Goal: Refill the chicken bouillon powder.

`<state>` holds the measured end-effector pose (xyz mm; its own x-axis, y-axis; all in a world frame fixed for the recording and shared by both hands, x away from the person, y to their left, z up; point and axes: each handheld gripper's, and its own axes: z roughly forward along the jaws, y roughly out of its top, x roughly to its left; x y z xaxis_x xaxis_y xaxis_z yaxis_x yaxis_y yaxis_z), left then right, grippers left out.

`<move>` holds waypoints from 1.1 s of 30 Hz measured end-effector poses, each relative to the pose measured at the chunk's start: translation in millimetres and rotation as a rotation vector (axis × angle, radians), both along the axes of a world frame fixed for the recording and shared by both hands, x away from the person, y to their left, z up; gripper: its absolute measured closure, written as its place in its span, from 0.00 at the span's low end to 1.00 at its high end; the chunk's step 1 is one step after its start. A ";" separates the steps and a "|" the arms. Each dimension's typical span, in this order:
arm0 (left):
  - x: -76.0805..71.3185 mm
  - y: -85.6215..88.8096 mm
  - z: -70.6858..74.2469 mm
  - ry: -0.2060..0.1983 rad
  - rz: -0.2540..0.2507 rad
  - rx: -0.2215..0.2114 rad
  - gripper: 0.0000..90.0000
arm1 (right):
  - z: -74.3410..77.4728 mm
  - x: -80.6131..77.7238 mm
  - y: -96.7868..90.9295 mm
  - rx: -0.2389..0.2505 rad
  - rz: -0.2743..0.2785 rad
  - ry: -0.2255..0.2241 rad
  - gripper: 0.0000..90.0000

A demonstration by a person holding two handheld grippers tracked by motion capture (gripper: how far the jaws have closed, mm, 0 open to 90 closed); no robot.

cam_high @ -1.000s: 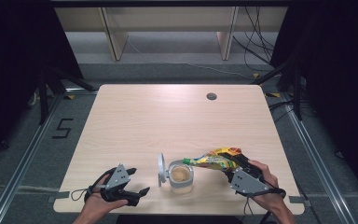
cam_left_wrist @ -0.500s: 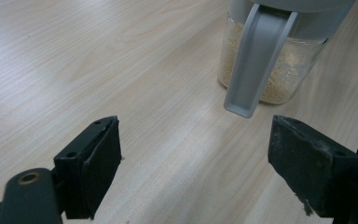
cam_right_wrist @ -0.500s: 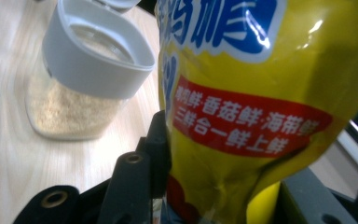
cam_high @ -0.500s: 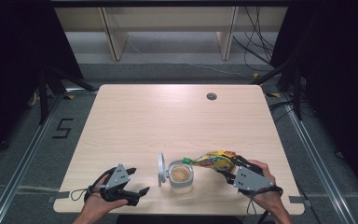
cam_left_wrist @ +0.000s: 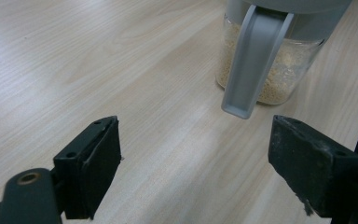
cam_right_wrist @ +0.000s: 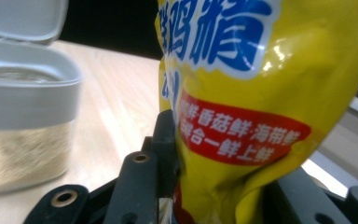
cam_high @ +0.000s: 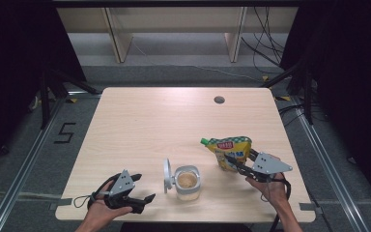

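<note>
High view: the wooden table (cam_high: 174,125) carries a yellow pouch (cam_high: 232,151) at four o'clock, upright with its green cap at top left, clamped in the right gripper (cam_high: 236,163), whose jaws have just been closing on it. At six o'clock sits the open, granule-filled jar (cam_high: 187,181). At seven o'clock, the left gripper (cam_high: 142,199) rests with jaws wide apart, holding nothing.

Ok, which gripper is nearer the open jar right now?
Left. The left gripper sits open just beside the jar, to its left; the right gripper stands farther off on its other side, clamping the yellow pouch.
</note>
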<state>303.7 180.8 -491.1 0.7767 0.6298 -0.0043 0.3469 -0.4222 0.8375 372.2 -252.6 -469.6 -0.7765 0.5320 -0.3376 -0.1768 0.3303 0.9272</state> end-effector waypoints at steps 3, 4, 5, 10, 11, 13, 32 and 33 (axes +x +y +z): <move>1.6 1.0 0.4 -0.016 -0.017 0.015 0.18 | -5.3 12.7 -0.6 0.052 -0.022 0.026 0.78; 0.2 0.0 -0.2 0.000 0.000 -0.003 0.19 | -7.8 15.8 -0.6 0.065 -0.032 0.048 0.79; 0.1 0.1 -0.1 -0.006 0.003 -0.005 0.19 | -10.0 19.2 -0.2 0.076 -0.044 0.054 0.79; 1.7 3.1 1.8 -0.028 -0.014 0.013 0.19 | -18.6 25.8 -0.9 0.081 -0.049 0.098 0.79; 1.7 3.2 1.7 -0.029 -0.014 0.013 0.19 | -21.2 25.3 -0.2 0.091 -0.073 0.101 0.80; -0.4 1.0 0.8 -0.010 0.003 -0.013 0.19 | -22.7 26.5 -1.9 0.106 -0.051 0.120 0.80; 0.4 2.2 1.6 -0.026 -0.005 -0.002 0.18 | -23.3 17.8 -5.1 0.122 -0.111 0.147 0.76; 0.9 3.1 2.1 -0.029 -0.008 0.009 0.18 | -23.4 17.0 -6.1 0.125 -0.117 0.151 0.74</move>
<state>304.6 183.9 -489.0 0.7817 0.6232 0.0240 0.3191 -0.4328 0.8431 389.1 -258.7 -493.1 -0.7438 0.6517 -0.1485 -0.0005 0.2217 0.9751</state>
